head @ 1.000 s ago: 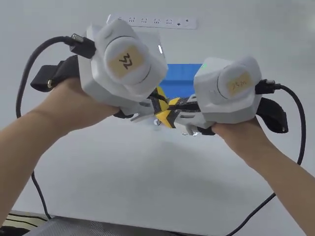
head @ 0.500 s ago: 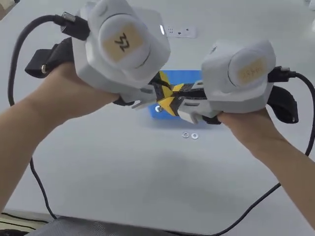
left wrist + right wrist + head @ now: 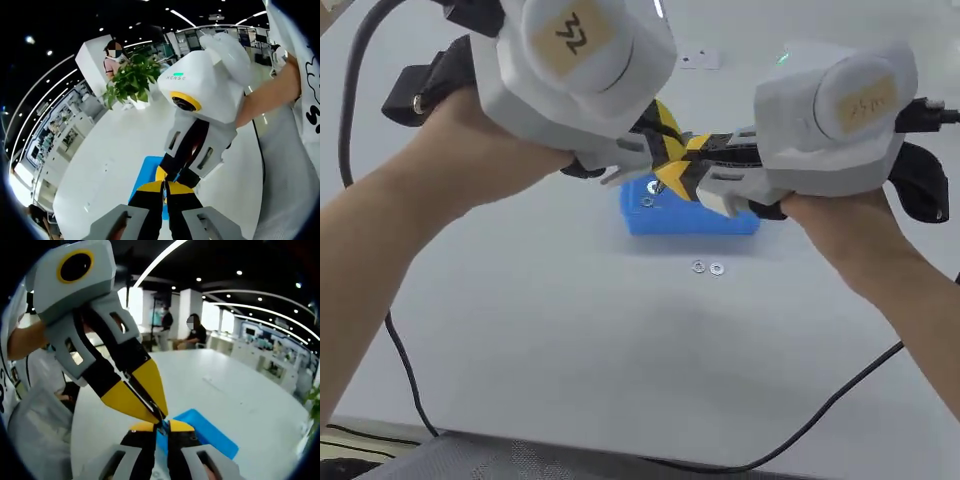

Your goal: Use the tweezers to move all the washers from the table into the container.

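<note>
Left gripper point(image 3: 165, 190): white housing, black jaws with yellow tips, held in the person's left hand point(image 3: 485, 165). It is raised above the white table point(image 3: 570, 330), and its jaws are pressed together on the tweezers point(image 3: 146, 401), a thin dark metal strip that shows between them in the right gripper view.

Right gripper point(image 3: 162, 427): same make, held in the right hand point(image 3: 840, 225). It faces the left gripper tip to tip over the container. Its jaws stand close together with a narrow slit between them; whether they pinch anything cannot be told.

Blue rectangular plastic container point(image 3: 705, 220): flat on the table, directly below the meeting jaw tips.

Small silver metal washer point(image 3: 648, 203): one ring lies in the container near its left end.

Two loose washers point(image 3: 698, 267): these lie side by side on the table, just in front of the container, the second point(image 3: 717, 269) almost touching the first.

White power strip point(image 3: 698, 60): on the table, well behind the container.

Black cables point(image 3: 800, 430): these trail from each gripper across the table.
</note>
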`<state>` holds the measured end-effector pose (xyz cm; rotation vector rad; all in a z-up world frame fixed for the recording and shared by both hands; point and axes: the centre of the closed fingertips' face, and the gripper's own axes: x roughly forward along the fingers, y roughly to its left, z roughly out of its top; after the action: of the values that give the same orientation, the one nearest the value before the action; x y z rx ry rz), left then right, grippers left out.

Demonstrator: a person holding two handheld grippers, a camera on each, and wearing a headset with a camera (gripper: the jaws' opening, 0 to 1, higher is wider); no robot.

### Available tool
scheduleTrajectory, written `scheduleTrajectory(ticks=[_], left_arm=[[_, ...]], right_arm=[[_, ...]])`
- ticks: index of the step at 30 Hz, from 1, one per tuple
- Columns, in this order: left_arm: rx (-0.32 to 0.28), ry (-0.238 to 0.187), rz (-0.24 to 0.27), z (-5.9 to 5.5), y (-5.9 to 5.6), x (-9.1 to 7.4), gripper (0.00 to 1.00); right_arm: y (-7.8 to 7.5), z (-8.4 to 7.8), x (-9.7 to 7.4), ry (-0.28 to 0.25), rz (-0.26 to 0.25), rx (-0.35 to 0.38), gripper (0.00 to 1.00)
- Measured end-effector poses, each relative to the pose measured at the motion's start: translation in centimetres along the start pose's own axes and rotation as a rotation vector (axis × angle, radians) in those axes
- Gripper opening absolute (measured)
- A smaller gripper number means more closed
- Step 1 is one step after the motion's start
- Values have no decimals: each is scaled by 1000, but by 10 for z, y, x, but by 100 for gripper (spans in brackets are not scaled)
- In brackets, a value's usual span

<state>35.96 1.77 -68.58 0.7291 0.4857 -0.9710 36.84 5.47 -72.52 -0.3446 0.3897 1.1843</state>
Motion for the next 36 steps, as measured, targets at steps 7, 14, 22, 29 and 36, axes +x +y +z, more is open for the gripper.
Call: scheduleTrajectory(ticks=[7, 14, 22, 29, 36], left_arm=[[3, -14, -4, 1, 4, 16, 0], [-31, -23, -37, -7, 6, 35, 0], [-27, -3, -49, -18, 6, 48, 0], [-26, 20, -54, -28, 6, 57, 0], [-35, 30, -57, -38, 8, 62, 0]], right_arm=[[-14, -9, 1, 29, -26, -11, 4], [-20, -26, 7, 68, -25, 0, 4], [-25, -41, 17, 93, -8, 24, 4], [-29, -53, 29, 105, -9, 57, 4], [-29, -58, 34, 114, -1, 76, 5]])
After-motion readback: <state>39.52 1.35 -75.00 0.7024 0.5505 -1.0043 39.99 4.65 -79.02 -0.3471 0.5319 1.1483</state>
